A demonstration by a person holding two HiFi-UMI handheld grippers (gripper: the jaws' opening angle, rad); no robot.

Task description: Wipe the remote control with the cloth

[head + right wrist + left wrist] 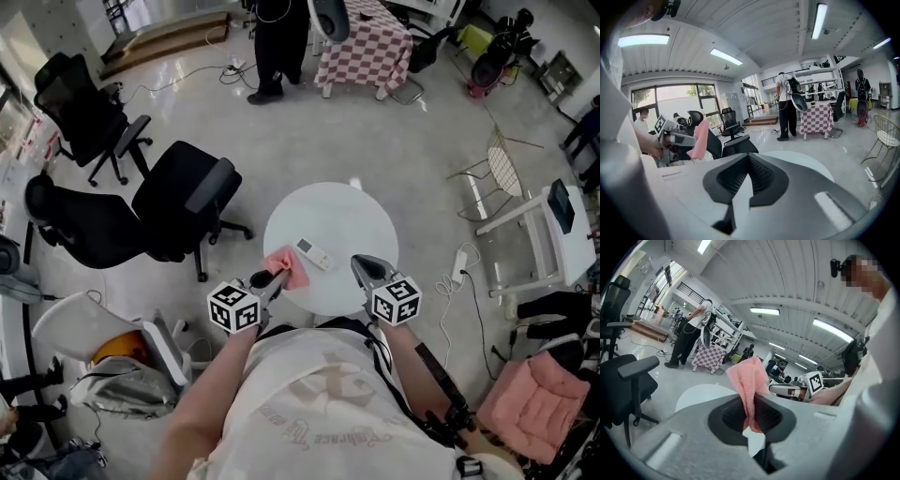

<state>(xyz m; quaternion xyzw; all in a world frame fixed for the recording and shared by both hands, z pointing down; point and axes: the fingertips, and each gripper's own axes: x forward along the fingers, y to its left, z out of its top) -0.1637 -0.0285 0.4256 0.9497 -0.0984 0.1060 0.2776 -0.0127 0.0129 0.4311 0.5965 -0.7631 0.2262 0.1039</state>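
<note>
A white remote control (314, 253) lies on the round white table (361, 220), near its front. My left gripper (275, 278) is shut on a pink cloth (289, 270) and holds it above the table's front left edge, just left of the remote. In the left gripper view the cloth (749, 380) stands up from between the closed jaws of the left gripper (751, 404). My right gripper (359, 263) hovers at the table's front right, shut with nothing in it. In the right gripper view, the right gripper (747, 161) has its jaws together, and the cloth (701, 138) hangs at the left.
Two black office chairs (178, 202) (80, 112) stand left of the table. A person (277, 47) stands by a checkered table (361, 47) at the back. A power strip (459, 267) and a wire chair (502, 169) are to the right, and a pink cushion (534, 398) lies lower right.
</note>
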